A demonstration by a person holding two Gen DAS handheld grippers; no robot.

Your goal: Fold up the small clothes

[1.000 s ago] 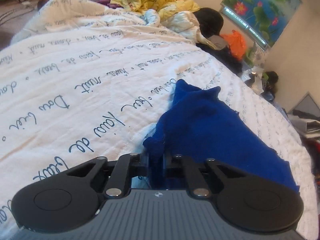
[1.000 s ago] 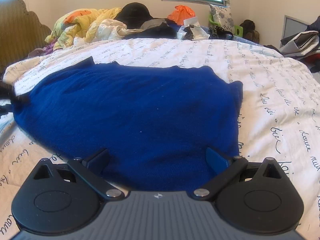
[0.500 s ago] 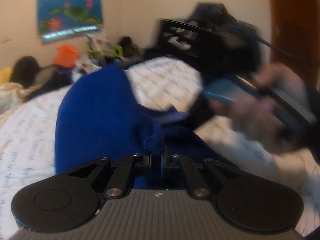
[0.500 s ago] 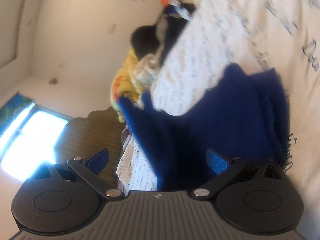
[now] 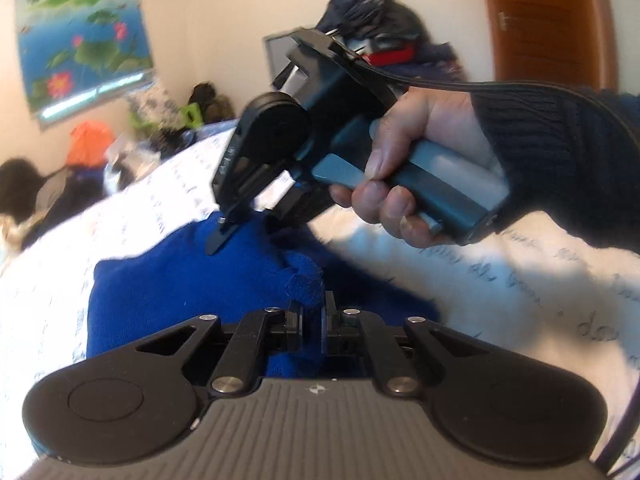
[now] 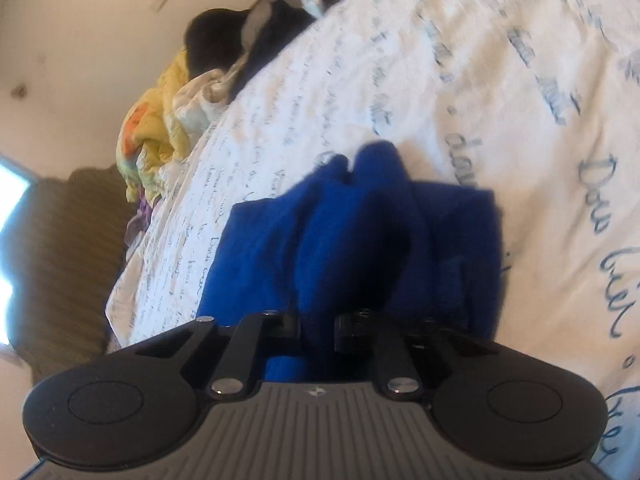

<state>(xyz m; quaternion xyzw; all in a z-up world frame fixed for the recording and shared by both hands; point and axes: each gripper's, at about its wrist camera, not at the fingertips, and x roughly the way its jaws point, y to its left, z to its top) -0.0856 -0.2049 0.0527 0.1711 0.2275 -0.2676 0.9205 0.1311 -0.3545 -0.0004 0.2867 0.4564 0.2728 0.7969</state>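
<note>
A small blue knitted garment (image 5: 180, 292) lies partly folded on the white bedspread with blue script (image 5: 520, 280). My left gripper (image 5: 313, 318) is shut on a bunched edge of the garment. In the left wrist view my right gripper (image 5: 240, 232), held in a hand with a dark sleeve, points down onto the garment's far part. In the right wrist view the right gripper (image 6: 317, 326) is shut on a thick fold of the blue garment (image 6: 360, 232), which is bunched in front of it.
A pile of yellow and dark clothes (image 6: 168, 120) and an orange bag (image 5: 88, 144) lie at the far end of the bed. A flower poster (image 5: 80, 28) hangs on the wall. A brown door (image 5: 548, 20) stands at the right.
My left gripper has carried its edge of the garment across towards the right gripper, folding the flat garment over. My right gripper has tilted and shut on the cloth.
</note>
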